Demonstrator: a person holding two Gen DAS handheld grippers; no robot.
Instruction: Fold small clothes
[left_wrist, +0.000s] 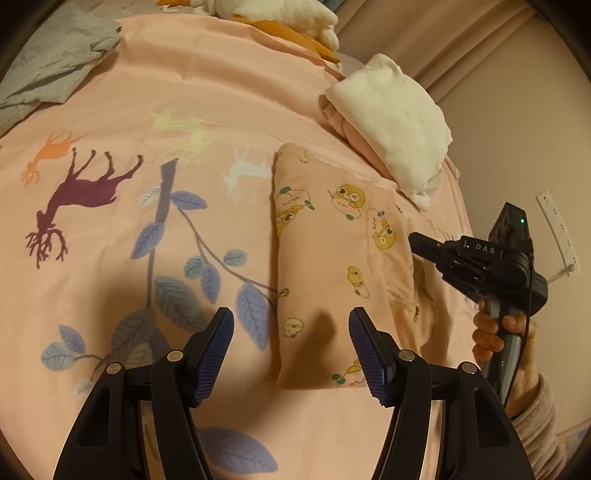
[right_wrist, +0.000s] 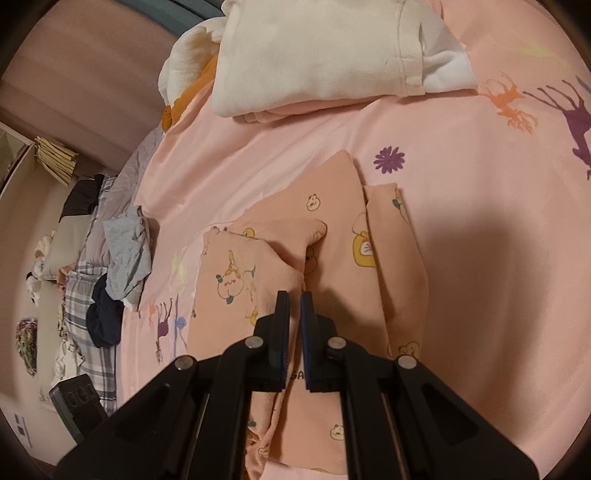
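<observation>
From the left wrist view, the left gripper (left_wrist: 291, 325) hung over a bed covered by a pink sheet (left_wrist: 207, 96) printed with deer and blue leaves. Its fingers (left_wrist: 218, 343) stood well apart with nothing between them. Just beyond them lay a peach garment (left_wrist: 332, 240) with small cartoon animals, folded into a long strip running from near to far. To the far right sat a stack of folded clothes (left_wrist: 395, 122) with a white piece on top. A grey cloth (left_wrist: 55, 55) lay at the far left corner. At the right edge the right gripper (left_wrist: 415, 240) pointed toward the garment's right edge, its handle gripped by a hand (left_wrist: 491, 332) in a pink sleeve.

From the right wrist view, the right gripper (right_wrist: 294, 295) hovered low over the peach garment (right_wrist: 343, 266), which lay in the middle of the pink sheet (right_wrist: 480, 229). Its fingers (right_wrist: 282, 317) stood almost together with only a narrow slit between them, and no cloth was visibly pinched there. The stack of folded clothes (right_wrist: 314, 62) lay at the far side. A heap of crumpled laundry (right_wrist: 122, 258) sat at the left edge of the bed.
</observation>
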